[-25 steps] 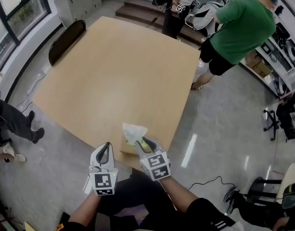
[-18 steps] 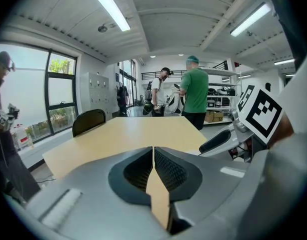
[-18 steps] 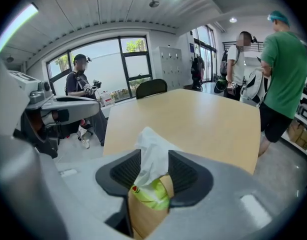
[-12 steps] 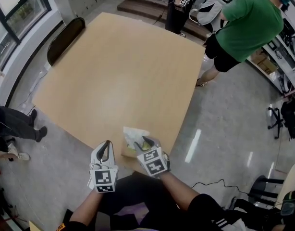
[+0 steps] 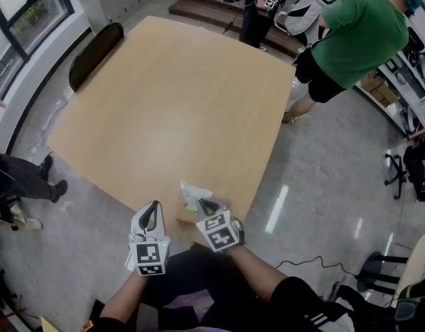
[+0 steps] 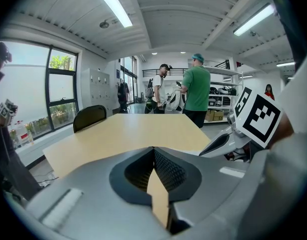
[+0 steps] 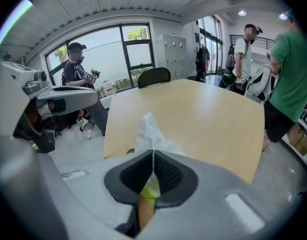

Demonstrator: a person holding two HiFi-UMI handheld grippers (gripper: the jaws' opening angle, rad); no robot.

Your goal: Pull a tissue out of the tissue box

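Note:
A brown tissue box (image 5: 185,215) with a yellow-green top sits at the near edge of the wooden table (image 5: 171,102). A white tissue (image 5: 192,191) sticks up out of it. My right gripper (image 5: 207,205) points down at the box, and its jaws are closing with the tissue's base pinched between the tips. In the right gripper view the tissue (image 7: 150,130) rises just past the meeting jaw tips of the right gripper (image 7: 153,153). My left gripper (image 5: 154,209) hovers left of the box, off the table's edge, shut with nothing in it; its jaw tips (image 6: 154,149) meet.
A black chair (image 5: 95,54) stands at the table's far left side. A person in a green shirt (image 5: 351,40) stands beyond the right corner and another person (image 5: 257,9) at the back. Someone's legs (image 5: 19,178) are on the floor left. A cable (image 5: 302,261) lies on the floor right.
My right gripper has sunk toward the box and its jaws have come together on the tissue. The left gripper has hardly moved.

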